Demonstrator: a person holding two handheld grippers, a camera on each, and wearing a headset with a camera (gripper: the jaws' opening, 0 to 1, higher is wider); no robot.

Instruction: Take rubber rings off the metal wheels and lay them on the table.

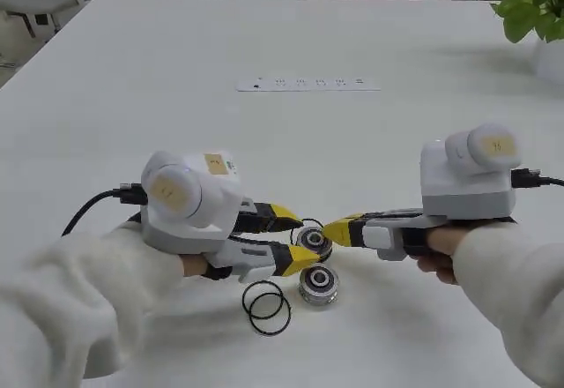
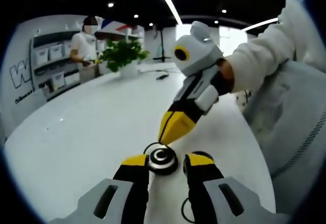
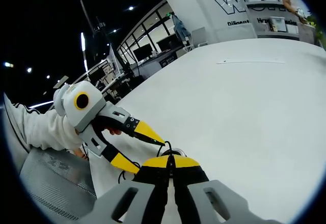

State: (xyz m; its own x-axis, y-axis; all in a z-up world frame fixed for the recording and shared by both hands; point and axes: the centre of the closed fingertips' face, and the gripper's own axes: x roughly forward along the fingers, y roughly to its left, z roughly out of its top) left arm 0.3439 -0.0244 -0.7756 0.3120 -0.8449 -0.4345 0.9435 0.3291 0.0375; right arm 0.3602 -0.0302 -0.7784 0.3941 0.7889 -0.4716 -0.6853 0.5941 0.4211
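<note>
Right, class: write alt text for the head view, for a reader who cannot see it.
Two handheld grippers meet at a metal wheel on a white table: the left gripper straddles it with jaws open, while the right gripper, shut, appears to pinch its rubber ring. A second wheel and two loose rings lie nearer the camera.

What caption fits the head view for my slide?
Left yellow-tipped tongs straddle a silver metal wheel while right tongs pinch its thin black rubber ring.

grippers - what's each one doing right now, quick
left gripper: jaws astride a metal wheel; grip cannot be told
right gripper: shut, pinching that wheel's rubber ring
</note>
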